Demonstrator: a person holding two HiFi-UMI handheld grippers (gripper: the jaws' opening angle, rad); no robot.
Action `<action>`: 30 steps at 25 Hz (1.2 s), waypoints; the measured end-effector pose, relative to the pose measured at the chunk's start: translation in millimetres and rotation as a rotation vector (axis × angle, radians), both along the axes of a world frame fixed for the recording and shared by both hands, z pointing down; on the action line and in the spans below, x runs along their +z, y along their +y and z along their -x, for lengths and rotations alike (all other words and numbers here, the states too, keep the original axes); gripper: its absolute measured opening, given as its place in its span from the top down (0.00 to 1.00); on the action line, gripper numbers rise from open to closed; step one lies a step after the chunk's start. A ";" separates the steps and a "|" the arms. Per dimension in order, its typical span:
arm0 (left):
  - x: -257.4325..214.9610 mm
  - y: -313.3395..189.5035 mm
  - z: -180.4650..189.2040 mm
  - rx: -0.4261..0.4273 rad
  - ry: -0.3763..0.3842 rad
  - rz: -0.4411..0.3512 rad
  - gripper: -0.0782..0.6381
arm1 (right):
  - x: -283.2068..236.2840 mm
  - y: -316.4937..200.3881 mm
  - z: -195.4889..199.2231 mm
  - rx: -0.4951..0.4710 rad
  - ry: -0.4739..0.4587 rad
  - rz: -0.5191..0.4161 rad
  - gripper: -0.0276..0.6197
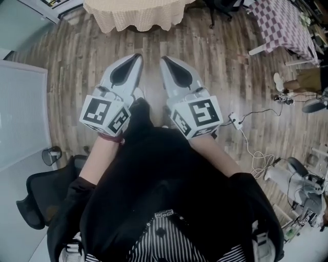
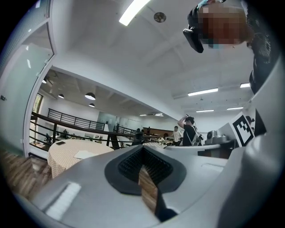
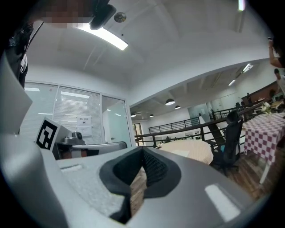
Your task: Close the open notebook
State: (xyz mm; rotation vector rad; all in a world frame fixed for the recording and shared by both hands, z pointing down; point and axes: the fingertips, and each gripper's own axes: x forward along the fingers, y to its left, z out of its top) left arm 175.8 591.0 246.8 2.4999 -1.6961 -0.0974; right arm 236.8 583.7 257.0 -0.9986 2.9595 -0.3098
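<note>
Notebook: cannot confirm; flat white item [image 2: 87, 154] lies on round table [image 2: 62, 153], toward its near edge | my left gripper [image 1: 137, 58]: clenched, empty | my right gripper [image 1: 165, 60]: clenched, empty | both side by side above wooden floor [image 1: 77, 56].

Head view downward, gripper views level

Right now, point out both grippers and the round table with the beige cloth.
left gripper [image 1: 136, 59]: head view, tip of its closed jaws.
right gripper [image 1: 165, 60]: head view, tip of its closed jaws.
round table [image 1: 134, 15]: head view, bare beige cloth near its edge.
</note>
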 end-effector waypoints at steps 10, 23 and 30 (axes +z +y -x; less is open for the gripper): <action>-13.5 -126.2 81.9 0.059 0.002 -0.003 0.88 | -13.2 -111.4 87.9 0.086 0.063 -0.028 0.96; -21.1 -232.3 208.3 0.061 0.008 -0.012 0.89 | -28.8 -210.9 218.3 0.083 0.099 -0.063 0.96; -0.5 -254.2 256.6 0.061 0.046 0.015 0.88 | -18.3 -237.9 266.6 0.044 0.115 -0.062 0.96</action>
